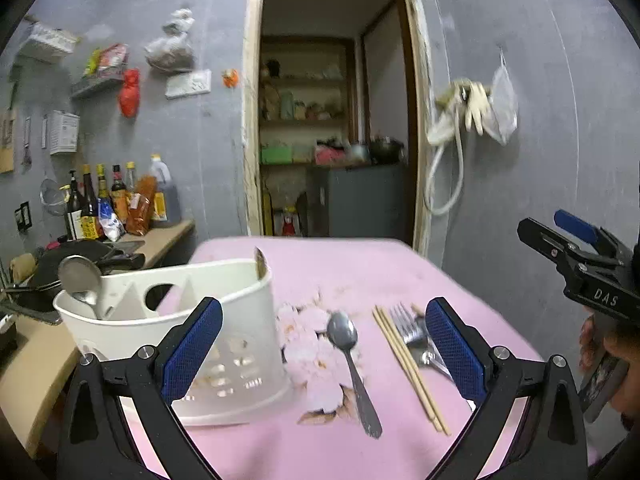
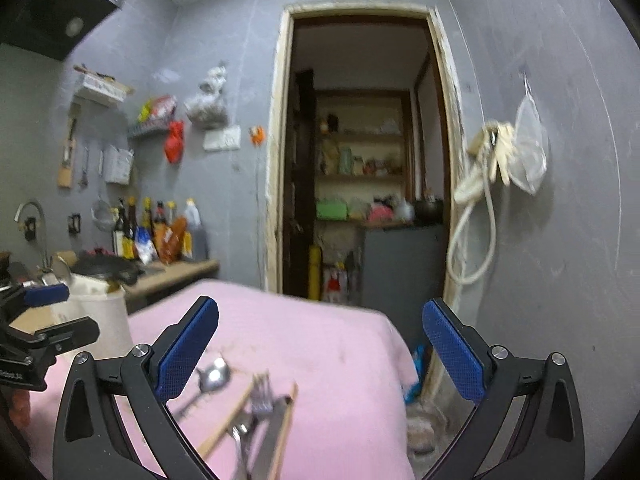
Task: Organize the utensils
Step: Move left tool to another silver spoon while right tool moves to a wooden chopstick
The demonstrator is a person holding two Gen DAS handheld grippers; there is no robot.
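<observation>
Scene: utensils are seen laid out on a pink tablecloth (image 1: 360, 264), with a white holder (image 1: 168, 320) standing at the cloth's 9 o'clock side
Spoon: a metal spoon (image 1: 352, 364) is shown lying flat near the cloth's centre, bowl toward 12 o'clock, handle toward 6 o'clock
Chopsticks: a wooden pair of chopsticks (image 1: 408, 368) is seen just beside the spoon at its 3 o'clock
Fork: a fork (image 1: 412, 332) is seen partly hidden behind a blue pad
Holder: a ladle (image 1: 80, 276) is already held in one compartment
Left gripper (image 1: 324, 356): fingers are spread fully apart, nothing between the pads
Right gripper (image 2: 320, 360): fingers are likewise wide apart and empty, held over the blurred cutlery
Handling: the metal pieces are judged stiff, light and slippery; the chopsticks are judged light and likely to roll or separate
Hold: the spoon is best taken across its handle near the middle; the chopsticks are best pinched together as a pair
</observation>
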